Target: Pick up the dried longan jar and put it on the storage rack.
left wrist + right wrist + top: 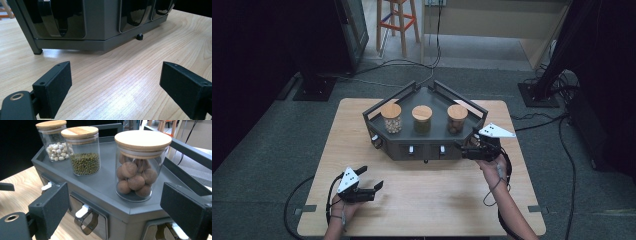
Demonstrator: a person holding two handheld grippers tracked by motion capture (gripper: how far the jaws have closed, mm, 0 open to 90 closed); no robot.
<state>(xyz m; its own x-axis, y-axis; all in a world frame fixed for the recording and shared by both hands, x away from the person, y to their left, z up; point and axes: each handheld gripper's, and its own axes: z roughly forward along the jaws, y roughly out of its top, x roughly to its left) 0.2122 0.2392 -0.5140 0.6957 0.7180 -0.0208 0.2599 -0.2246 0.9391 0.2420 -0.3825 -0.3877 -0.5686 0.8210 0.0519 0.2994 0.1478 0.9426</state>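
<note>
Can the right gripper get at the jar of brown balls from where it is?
Probably yes. The right gripper is open at the rack's front corner, the jar of brown balls stands just ahead of it, and nothing lies between.

Wooden stool and floor cables beyond the table.

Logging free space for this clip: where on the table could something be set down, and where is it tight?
Bare table lies between the rack front and the near edge, between the left gripper and right gripper. Strips are also free left and right of the rack. On the rack, three jars crowd the tray; the right gripper sits close at its front right corner.
</note>
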